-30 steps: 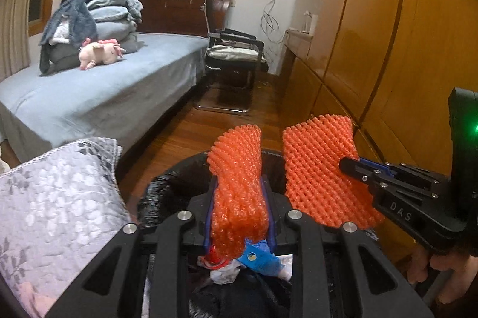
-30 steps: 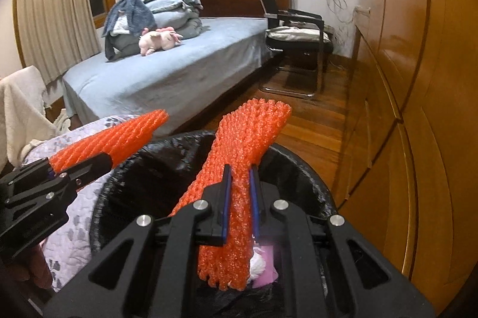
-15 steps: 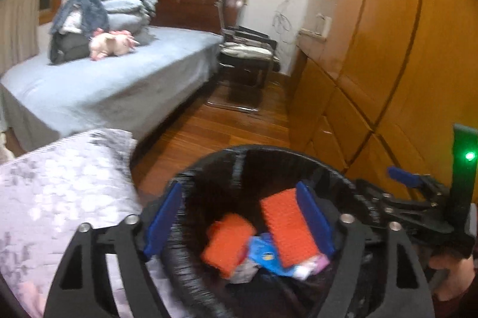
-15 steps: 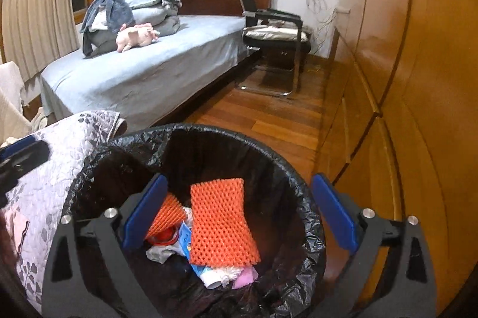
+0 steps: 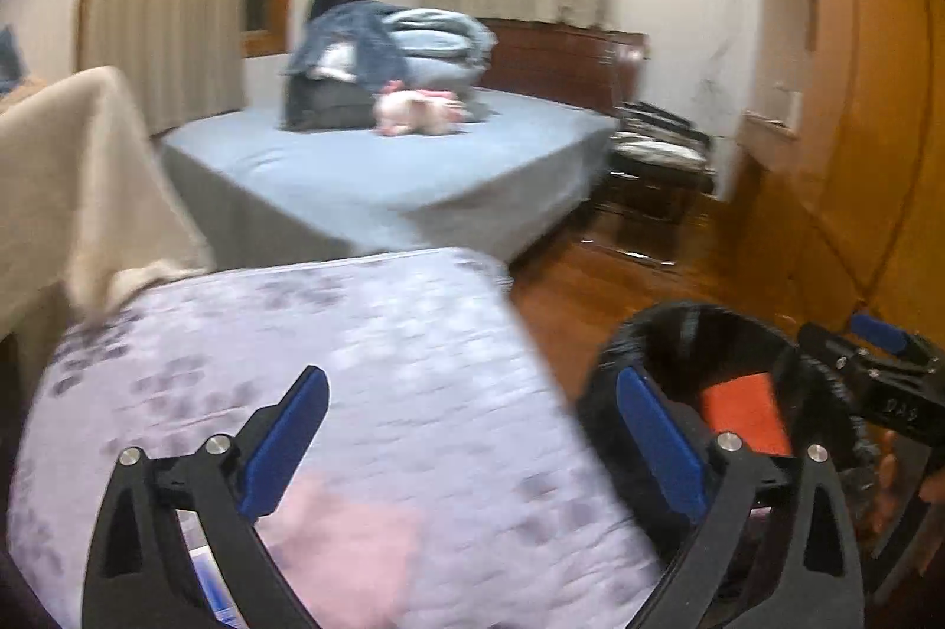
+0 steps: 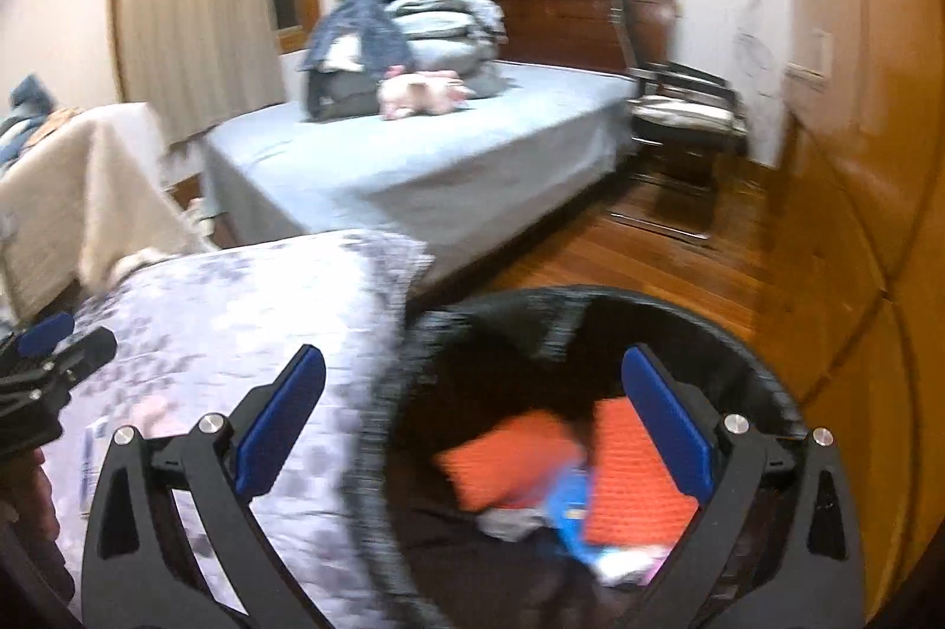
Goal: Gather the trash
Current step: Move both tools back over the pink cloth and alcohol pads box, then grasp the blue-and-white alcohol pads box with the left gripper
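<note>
A bin lined with a black bag [image 6: 590, 310] stands on the wooden floor beside a lilac flowered cloth [image 5: 354, 345]. In it lie two orange foam nets [image 6: 508, 458] [image 6: 638, 475] and a blue wrapper [image 6: 567, 505]; one orange net [image 5: 744, 416] shows in the left wrist view. My right gripper [image 6: 472, 416] hangs over the bin's left rim, jaws opening wide, nothing between them. My left gripper [image 5: 472, 428] is over the cloth, jaws likewise opening and empty. A blurred pink scrap [image 5: 348, 540] lies on the cloth below it.
A bed with a blue sheet [image 5: 413, 168] carries folded bedding and a pink soft toy [image 5: 413, 115]. A black chair [image 6: 685, 115] stands by the far wall and wooden wardrobe doors [image 6: 856, 156] run along the right. A beige cloth [image 5: 71, 192] drapes furniture at left.
Both grippers opened and let go of the orange nets, which now lie in the bin. Both views have swung left, the left one from the bin to over the lilac cloth.
</note>
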Motion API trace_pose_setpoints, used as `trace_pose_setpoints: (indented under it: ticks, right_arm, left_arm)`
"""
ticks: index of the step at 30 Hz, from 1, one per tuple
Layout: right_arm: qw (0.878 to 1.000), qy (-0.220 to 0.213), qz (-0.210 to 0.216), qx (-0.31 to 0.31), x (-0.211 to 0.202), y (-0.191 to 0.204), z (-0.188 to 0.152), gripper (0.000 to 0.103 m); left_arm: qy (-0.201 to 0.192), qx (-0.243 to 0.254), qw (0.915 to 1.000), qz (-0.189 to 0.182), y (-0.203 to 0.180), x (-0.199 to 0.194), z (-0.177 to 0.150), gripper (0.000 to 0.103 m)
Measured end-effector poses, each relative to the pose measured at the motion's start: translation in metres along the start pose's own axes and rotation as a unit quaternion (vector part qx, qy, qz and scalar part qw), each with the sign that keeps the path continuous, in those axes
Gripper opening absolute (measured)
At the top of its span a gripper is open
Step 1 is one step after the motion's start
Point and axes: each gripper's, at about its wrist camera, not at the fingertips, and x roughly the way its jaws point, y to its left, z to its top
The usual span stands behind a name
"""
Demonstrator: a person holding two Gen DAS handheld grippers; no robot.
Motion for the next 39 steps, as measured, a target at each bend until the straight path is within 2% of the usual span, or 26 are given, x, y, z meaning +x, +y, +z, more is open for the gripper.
trace_pose_setpoints:
  ticks: [6, 14, 23, 36, 39]
  right_arm:
    - [0.998, 0.006, 0.066, -0.022, 0.012, 0.062, 0.0, 0.098]
    - [0.991, 0.014, 0.115, -0.062, 0.022, 0.12, -0.019, 0.098]
    - [0.988, 0.033, 0.121, -0.094, 0.033, 0.138, -0.037, 0.098]
    - [0.987, 0.043, 0.121, -0.101, 0.04, 0.14, -0.042, 0.098]
    - [0.986, 0.043, 0.121, -0.107, 0.04, 0.144, -0.043, 0.098]
  left_arm:
    - [0.005, -0.024, 0.9961, 0.085, 0.056, -0.033, -0.03, 0.096]
    - [0.043, -0.059, 0.9896, 0.124, 0.097, -0.043, -0.068, 0.095]
    - [0.078, -0.087, 0.9866, 0.114, 0.112, -0.029, -0.097, 0.091]
    - [0.112, -0.084, 0.9863, 0.087, 0.094, -0.004, -0.113, 0.091]
    - [0.125, -0.099, 0.9847, 0.071, 0.096, 0.001, -0.118, 0.074]
